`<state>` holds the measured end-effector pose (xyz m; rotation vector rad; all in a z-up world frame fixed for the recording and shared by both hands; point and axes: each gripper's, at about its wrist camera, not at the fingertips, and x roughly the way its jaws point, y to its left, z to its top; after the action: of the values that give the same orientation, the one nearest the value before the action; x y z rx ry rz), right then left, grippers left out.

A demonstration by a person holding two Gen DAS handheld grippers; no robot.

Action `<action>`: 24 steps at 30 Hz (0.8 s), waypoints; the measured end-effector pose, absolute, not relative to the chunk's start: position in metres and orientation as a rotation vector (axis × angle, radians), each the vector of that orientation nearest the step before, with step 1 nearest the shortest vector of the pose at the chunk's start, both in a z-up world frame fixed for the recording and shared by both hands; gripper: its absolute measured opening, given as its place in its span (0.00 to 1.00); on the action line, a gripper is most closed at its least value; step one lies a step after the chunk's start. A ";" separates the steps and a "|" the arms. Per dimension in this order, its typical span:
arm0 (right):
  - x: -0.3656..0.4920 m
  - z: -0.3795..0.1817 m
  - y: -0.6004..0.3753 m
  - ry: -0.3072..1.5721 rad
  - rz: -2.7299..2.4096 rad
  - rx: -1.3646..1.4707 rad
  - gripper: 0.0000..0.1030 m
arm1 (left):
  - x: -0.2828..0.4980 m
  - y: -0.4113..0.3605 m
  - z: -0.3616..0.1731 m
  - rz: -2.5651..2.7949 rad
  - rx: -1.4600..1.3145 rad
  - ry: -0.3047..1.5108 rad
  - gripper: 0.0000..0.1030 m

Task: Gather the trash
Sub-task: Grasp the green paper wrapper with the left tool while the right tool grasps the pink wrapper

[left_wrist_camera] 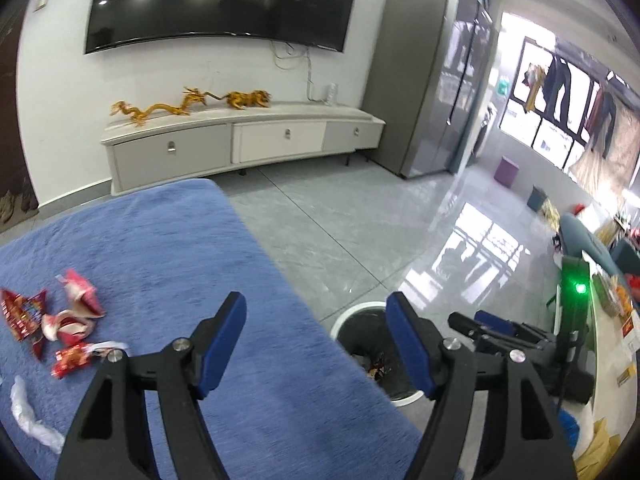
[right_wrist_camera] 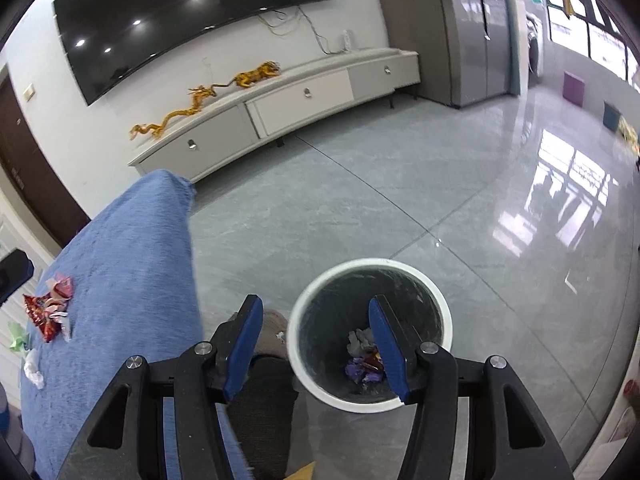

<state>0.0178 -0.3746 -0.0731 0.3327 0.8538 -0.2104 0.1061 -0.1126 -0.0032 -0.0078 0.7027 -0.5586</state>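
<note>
Several red and pink snack wrappers (left_wrist_camera: 60, 324) and a crumpled clear plastic scrap (left_wrist_camera: 28, 416) lie on the blue cloth-covered table (left_wrist_camera: 160, 240), left of my left gripper (left_wrist_camera: 316, 320). The left gripper is open and empty, above the table's right edge. A white-rimmed trash bin (right_wrist_camera: 370, 336) stands on the floor with crumpled trash (right_wrist_camera: 364, 356) at its bottom; it also shows in the left wrist view (left_wrist_camera: 360, 344). My right gripper (right_wrist_camera: 316, 320) is open and empty, above the bin's left rim. The wrappers (right_wrist_camera: 50, 312) also show at the far left of the right wrist view.
A white TV cabinet (left_wrist_camera: 240, 140) with gold dragon figures stands under a wall TV (left_wrist_camera: 224, 0). A grey fridge (left_wrist_camera: 432, 80) is to its right. Glossy grey tile floor (right_wrist_camera: 400, 200) spreads beyond the bin. Purple and teal stools (left_wrist_camera: 506, 170) sit near the windows.
</note>
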 end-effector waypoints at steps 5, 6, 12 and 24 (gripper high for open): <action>0.029 -0.047 -0.334 0.829 -0.149 0.276 0.53 | 0.109 -0.052 -0.005 -0.491 -0.059 0.689 0.69; 0.032 -0.042 -0.323 0.824 -0.129 0.267 0.53 | 0.109 -0.039 -0.006 -0.475 -0.070 0.689 0.69; 0.055 -0.027 -0.268 0.816 -0.025 0.208 0.53 | 0.115 0.034 -0.016 -0.364 -0.118 0.688 0.69; 0.103 -0.034 -0.183 0.847 0.167 0.145 0.54 | 0.123 0.159 -0.048 -0.115 -0.178 0.709 0.69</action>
<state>0.1028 -0.1826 -0.0340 0.1445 0.8470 0.1674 0.1226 0.1588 -0.0483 -0.1784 0.7094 -0.1149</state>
